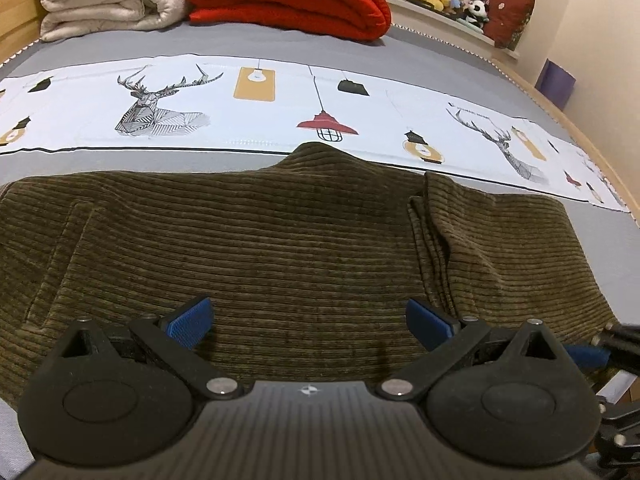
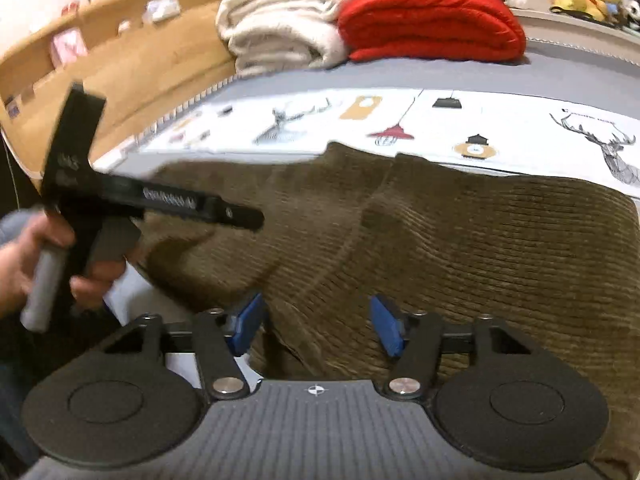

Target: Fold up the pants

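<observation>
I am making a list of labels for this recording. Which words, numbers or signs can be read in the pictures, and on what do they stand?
Nothing can be quoted for certain.
Pale lettering on the left gripper's black body: blurred.
Small line above the deer on the printed sheet: too small.
Round crosshair sign, no letters, on each camera mount.

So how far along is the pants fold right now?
Done so far: the pants lie on the bed with one fold in, a doubled layer edge showing at the right. In hand: nothing. The left gripper and right gripper are both open over the cloth. Left: regrip an edge and fold again; the bundle is still wide and lumpy at the far edge.
</observation>
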A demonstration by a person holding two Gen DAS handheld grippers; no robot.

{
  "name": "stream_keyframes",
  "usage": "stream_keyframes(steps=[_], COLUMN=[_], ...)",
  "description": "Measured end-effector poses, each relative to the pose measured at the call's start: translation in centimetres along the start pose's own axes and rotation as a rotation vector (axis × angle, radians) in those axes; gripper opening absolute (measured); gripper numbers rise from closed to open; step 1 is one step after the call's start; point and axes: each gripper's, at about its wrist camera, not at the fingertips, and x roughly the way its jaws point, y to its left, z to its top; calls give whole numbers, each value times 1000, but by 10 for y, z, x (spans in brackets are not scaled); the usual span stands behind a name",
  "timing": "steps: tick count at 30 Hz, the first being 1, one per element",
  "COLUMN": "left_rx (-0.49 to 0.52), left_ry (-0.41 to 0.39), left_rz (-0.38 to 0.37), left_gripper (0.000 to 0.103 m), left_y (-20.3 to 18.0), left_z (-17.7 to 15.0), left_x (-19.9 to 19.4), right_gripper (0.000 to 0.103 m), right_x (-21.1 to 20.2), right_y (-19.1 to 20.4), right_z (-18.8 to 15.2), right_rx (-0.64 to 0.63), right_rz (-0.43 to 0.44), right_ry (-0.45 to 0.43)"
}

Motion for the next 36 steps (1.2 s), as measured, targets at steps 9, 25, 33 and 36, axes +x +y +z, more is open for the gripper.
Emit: stream_keyframes(steps=[9, 25, 33, 36], left_rx=[-42, -108, -127, -122], left_ry=[14, 14, 22, 27], left_rz=[-20, -1, -16, -21], left_gripper=[103, 103, 103, 103], left_y=[3, 19, 25, 23], left_z=[4, 6, 6, 5], left_x=[3, -1, -4, -5], right_gripper=[10, 34, 30, 48], right_x=[-22, 2, -30, -3], right_y=[12, 40, 5, 15], right_z=[-7, -14, 5, -3], right_rx=[-57, -301, -23, -55], right_rz=[74, -12, 48, 65], right_ry=[12, 76, -79, 115])
